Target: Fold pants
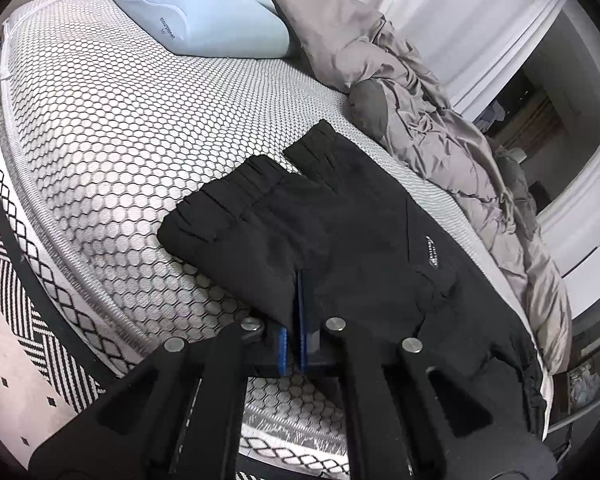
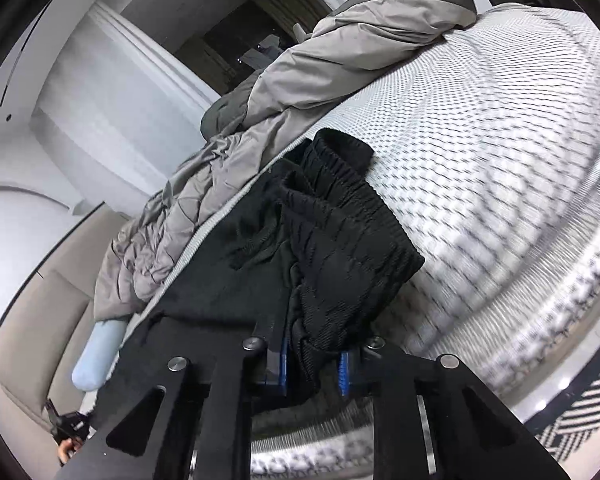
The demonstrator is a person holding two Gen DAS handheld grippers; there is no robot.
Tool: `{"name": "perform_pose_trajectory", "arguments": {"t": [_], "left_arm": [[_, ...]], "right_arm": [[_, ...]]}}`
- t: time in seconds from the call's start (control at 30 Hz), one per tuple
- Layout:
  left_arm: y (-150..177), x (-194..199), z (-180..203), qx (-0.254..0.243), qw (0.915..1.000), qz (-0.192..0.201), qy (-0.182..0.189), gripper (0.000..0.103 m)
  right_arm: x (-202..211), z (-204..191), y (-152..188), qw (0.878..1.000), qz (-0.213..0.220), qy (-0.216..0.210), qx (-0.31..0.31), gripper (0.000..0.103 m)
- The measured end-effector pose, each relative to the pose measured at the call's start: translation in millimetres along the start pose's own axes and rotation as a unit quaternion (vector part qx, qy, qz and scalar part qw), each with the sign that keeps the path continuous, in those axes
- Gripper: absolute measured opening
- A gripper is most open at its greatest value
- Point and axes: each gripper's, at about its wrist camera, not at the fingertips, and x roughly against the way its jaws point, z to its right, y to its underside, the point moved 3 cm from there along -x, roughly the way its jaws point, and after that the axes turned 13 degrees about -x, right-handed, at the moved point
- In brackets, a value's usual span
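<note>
Black pants [image 1: 340,232] lie partly folded on a white mattress [image 1: 112,128] with a honeycomb pattern. The two leg cuffs lie over the upper part, toward the far side. My left gripper [image 1: 297,280] is shut on the near fold edge of the pants. In the right wrist view my right gripper [image 2: 314,354] is shut on a thick bunch of the pants [image 2: 332,240], with ribbed elastic fabric between its blue pads. That bunch is lifted a little off the mattress [image 2: 480,160].
A crumpled grey duvet [image 1: 440,136] lies along the far edge of the bed; it also shows in the right wrist view [image 2: 268,92]. A light blue pillow [image 1: 196,12] lies at the head. A black-and-white patterned rug [image 1: 32,320] covers the floor beside the bed.
</note>
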Motion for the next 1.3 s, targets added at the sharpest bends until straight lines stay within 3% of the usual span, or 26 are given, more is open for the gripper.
{"name": "perform_pose_trajectory", "arguments": {"t": [0.17,0.4,0.53,0.7,0.77,0.8,0.83,0.9,0.97,1.0,1.03,1.13,1.23,1.3], "left_arm": [[-17,11,4,-0.009,0.9997,0.019,0.011,0.001],[-95,-3,38,-0.021,0.9991,0.034,0.017,0.001],[-162,-53,69,-0.037,0.9991,0.022,0.003,0.001],[-225,-167,94,-0.044,0.9968,-0.046,-0.047,0.002],[-232,-205,90,-0.032,0.9943,-0.089,-0.049,0.005],[-233,-220,87,-0.027,0.9918,-0.117,-0.045,0.010],[-231,-227,85,-0.025,0.9902,-0.131,-0.041,0.015],[-233,-228,83,-0.033,0.9900,-0.132,-0.037,0.021],[-238,-217,82,-0.042,0.9915,-0.119,-0.029,0.028],[-239,-208,81,-0.043,0.9924,-0.114,-0.019,0.033],[-238,-201,80,-0.044,0.9929,-0.110,-0.013,0.044],[-228,-162,73,-0.049,0.9961,-0.066,-0.030,0.068],[-214,-132,63,-0.058,0.9971,-0.043,-0.024,0.074],[-203,-123,54,-0.067,0.9959,-0.040,-0.045,0.076]], "right_arm": [[15,-23,-7,1.000,0.017,0.006,0.003,0.017],[2,-105,-55,0.995,0.073,0.035,0.058,0.016],[-51,-156,-100,0.993,0.076,0.055,0.078,0.016],[-168,-190,-156,0.990,0.039,0.107,0.084,0.018],[-214,-193,-170,0.986,0.031,0.136,0.096,0.041],[-236,-191,-176,0.981,0.036,0.162,0.104,0.062],[-250,-189,-179,0.978,0.034,0.173,0.108,0.072],[-261,-180,-181,0.974,0.020,0.199,0.106,0.073],[-252,-177,-175,0.976,0.021,0.186,0.110,0.073],[-243,-176,-168,0.976,0.021,0.177,0.122,0.080],[-233,-175,-163,0.976,0.023,0.172,0.131,0.086],[-196,-165,-139,0.978,0.029,0.154,0.141,0.090],[-160,-147,-124,0.982,0.032,0.139,0.124,0.095],[-145,-133,-118,0.984,0.033,0.137,0.111,0.095]]}}
